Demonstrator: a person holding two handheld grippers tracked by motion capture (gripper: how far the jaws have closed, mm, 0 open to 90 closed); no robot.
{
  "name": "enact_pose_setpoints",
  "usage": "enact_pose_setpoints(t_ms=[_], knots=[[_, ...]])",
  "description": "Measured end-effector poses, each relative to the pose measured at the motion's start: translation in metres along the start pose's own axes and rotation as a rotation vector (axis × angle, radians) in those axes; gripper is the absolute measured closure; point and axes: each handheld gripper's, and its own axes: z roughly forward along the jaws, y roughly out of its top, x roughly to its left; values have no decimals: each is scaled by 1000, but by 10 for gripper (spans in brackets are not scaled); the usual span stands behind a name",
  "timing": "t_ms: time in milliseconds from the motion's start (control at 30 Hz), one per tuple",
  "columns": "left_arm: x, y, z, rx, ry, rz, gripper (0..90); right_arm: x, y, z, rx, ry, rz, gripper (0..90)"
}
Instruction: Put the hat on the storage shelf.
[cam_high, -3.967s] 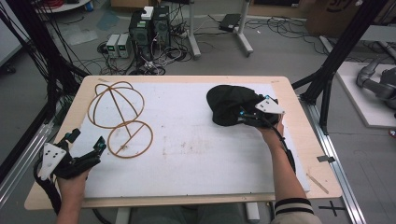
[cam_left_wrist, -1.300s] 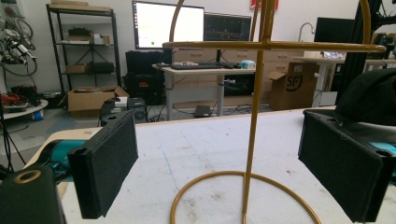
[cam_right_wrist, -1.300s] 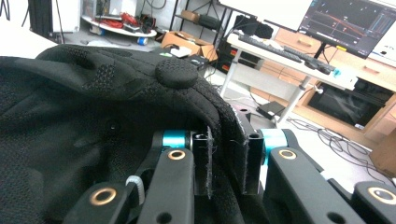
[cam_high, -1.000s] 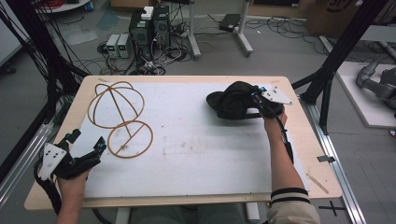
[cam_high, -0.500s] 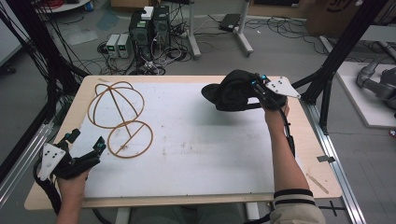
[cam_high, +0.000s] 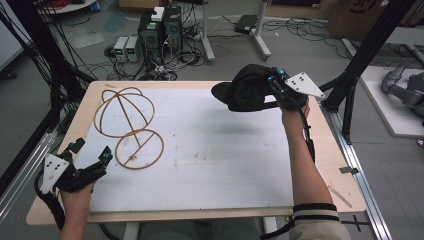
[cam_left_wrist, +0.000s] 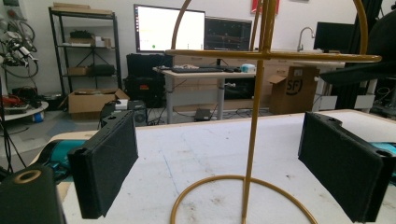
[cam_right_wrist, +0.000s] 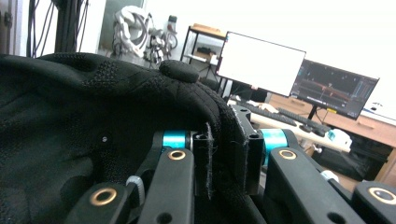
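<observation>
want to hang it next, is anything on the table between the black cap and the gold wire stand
Nothing visible. The right gripper holds the black cap above the table's far right; the white mat between it and the gold wire stand is bare. The left gripper sits open before the stand.

We see a rectangular table (cam_high: 330, 165) with a pale wooden rim and a white, faintly scuffed sheet covering most of its top. Near its far left corner stands a golden wire stand (cam_high: 129, 126), its round ring base flat on the white sheet, a thin upright rod rising from it into a ball-shaped cage of hoops. We see bare wood along the right edge
</observation>
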Motion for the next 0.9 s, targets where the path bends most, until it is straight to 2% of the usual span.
enact_pose_setpoints(t_ms=[467, 867, 900], knots=[[1, 1, -1, -7, 4, -4, 121, 15, 31, 7, -41, -9, 22, 804], [-1, 1, -2, -3, -4, -5, 122, 37, 57, 19, -85, -4, 44, 804], [-1, 0, -1, -4, -3, -6, 122, 39, 60, 20, -88, -3, 58, 804]])
